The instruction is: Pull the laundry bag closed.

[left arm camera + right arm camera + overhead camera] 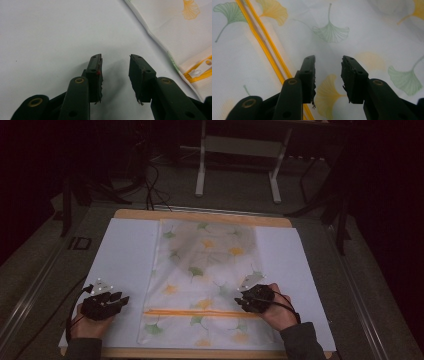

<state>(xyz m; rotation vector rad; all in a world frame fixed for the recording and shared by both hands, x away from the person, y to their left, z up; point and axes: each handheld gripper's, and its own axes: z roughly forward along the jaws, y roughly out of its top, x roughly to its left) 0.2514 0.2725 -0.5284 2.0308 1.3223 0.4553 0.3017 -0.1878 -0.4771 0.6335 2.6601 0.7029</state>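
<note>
Both grippers are empty, jaws apart, nothing between the pads.

Nearest you: your left gripper (102,302) sits on bare white sheet (122,250), off the cover's left edge. Your right gripper (256,298) is over the cover (205,270) itself, near its right side, just above the zip line.

The cover is a pale fabric case with a ginkgo print, lying flat on the sheet and reaching from the near table edge away from you. Its orange zip (202,312) runs left-right across the near end, so its long axis is crosswise to your forearms.

Key relation: the white zip pull (200,70) is at the zip's left end, just inside the cover's left edge. In the left gripper view it lies ahead and to the right of the open jaws, close by, with only bare sheet between. In the right gripper view the zip (265,52) runs diagonally past the left jaw, with no pull in sight at that end.

My read: the left gripper is the nearer one for the pull. Swing it in towards the cover's edge and line the jaws up across the tab. The right gripper is placed to pin the fabric near the zip while you draw along the zip axis. Risk: thin fabric bunches if it isn't held.

Far end of the cover is flat and untouched.
</note>
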